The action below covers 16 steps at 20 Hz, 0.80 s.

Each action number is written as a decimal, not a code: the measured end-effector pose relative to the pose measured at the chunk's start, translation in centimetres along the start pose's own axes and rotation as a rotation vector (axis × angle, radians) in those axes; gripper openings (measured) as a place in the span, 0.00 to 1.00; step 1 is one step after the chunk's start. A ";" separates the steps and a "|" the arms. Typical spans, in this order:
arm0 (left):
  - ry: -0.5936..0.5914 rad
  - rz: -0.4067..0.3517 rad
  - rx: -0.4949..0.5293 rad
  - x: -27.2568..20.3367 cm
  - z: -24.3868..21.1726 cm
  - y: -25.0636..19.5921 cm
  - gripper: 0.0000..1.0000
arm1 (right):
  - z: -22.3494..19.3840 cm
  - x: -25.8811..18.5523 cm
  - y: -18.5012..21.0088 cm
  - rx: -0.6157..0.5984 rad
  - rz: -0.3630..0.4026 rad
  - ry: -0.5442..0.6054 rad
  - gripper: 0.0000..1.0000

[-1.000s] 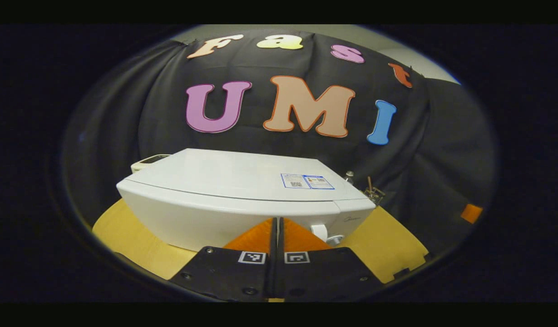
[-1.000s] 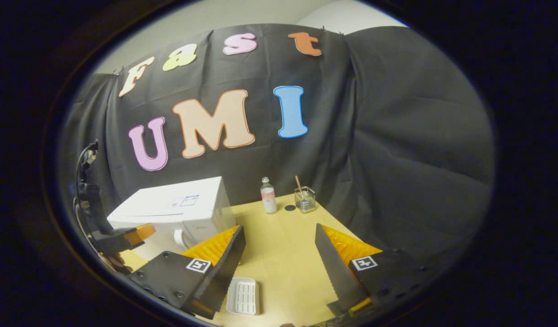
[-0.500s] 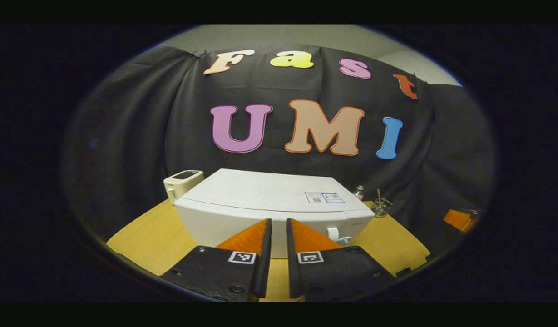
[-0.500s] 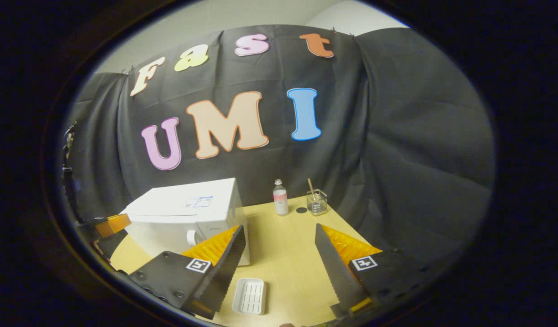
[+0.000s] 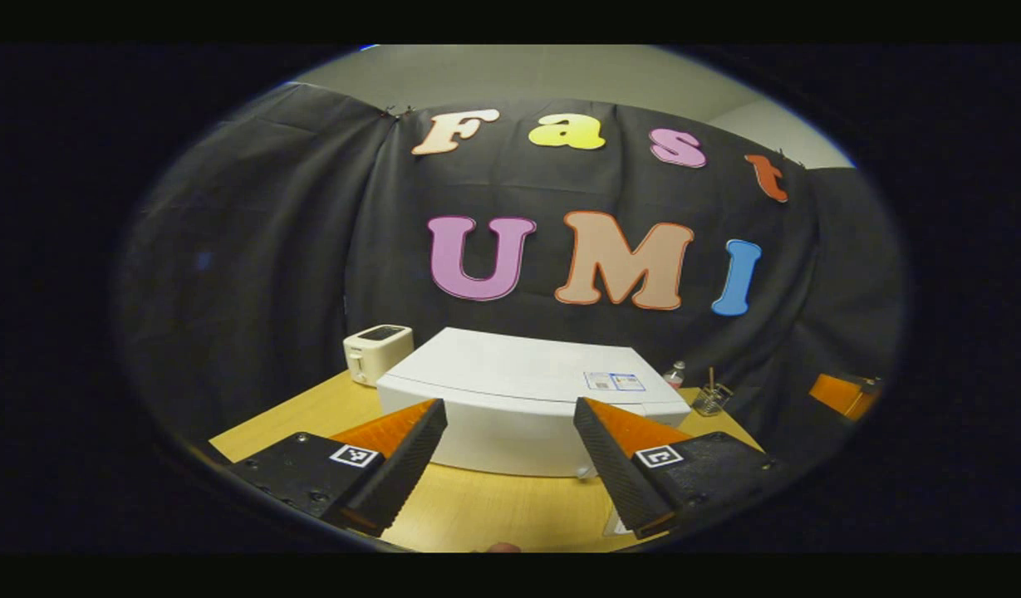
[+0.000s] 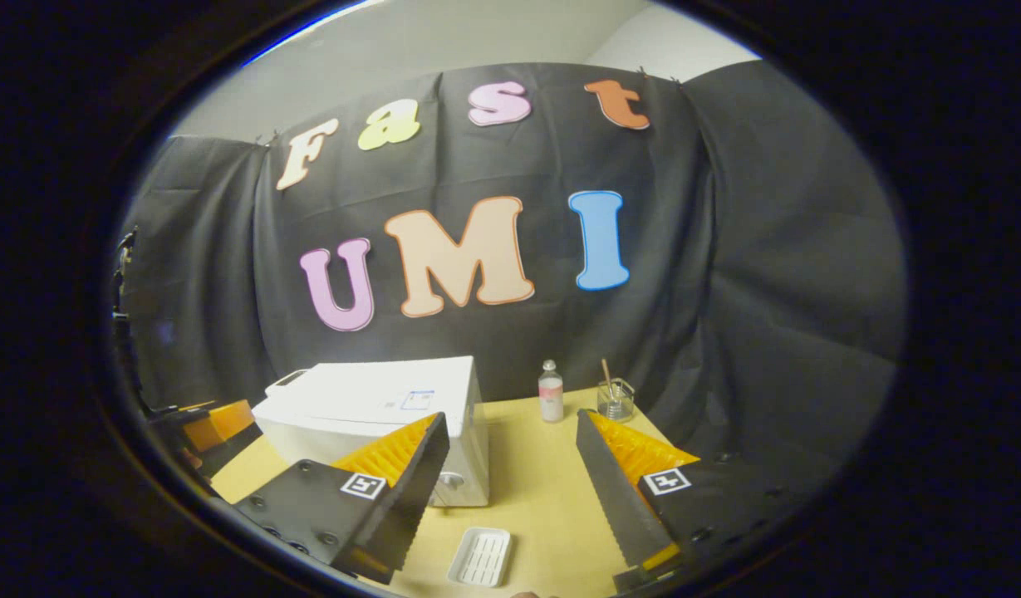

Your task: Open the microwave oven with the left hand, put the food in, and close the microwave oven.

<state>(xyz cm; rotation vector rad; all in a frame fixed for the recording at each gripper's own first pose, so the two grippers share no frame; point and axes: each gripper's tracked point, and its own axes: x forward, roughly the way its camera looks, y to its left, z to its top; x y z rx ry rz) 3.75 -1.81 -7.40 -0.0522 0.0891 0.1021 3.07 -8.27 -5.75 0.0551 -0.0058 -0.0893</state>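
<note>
- Black cloth hangs behind a wooden counter (image 5: 493, 507), with pale wall peeking over the top of the frame.
- Microwave oven (image 5: 527, 399) sits white and closed at lower centre of the left gripper view; in the right gripper view it's lower left (image 6: 377, 407).
- Left tool (image 5: 510, 453) is spread wide apart, holding nothing, microwave oven showing between its fingers.
- Right tool (image 6: 510, 465) is apart too, empty.
- White tray (image 6: 481, 556) lies on the counter at bottom centre of the right gripper view, just in front of the microwave oven.
- Toaster (image 5: 377, 350) is left of the microwave oven.
- Small bottle (image 6: 550, 392) and glass jar (image 6: 614, 400) with a stick stand at the back.
</note>
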 end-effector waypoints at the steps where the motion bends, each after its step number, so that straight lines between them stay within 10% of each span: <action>1: -0.009 0.011 0.007 -0.2 0.5 0.3 0.94 | 0.6 -0.1 0.5 -0.016 0.012 -0.015 0.92; 16: -0.021 -0.042 0.082 -1.2 2.1 -1.8 0.96 | 3.0 -1.6 1.2 -0.137 0.028 -0.053 0.92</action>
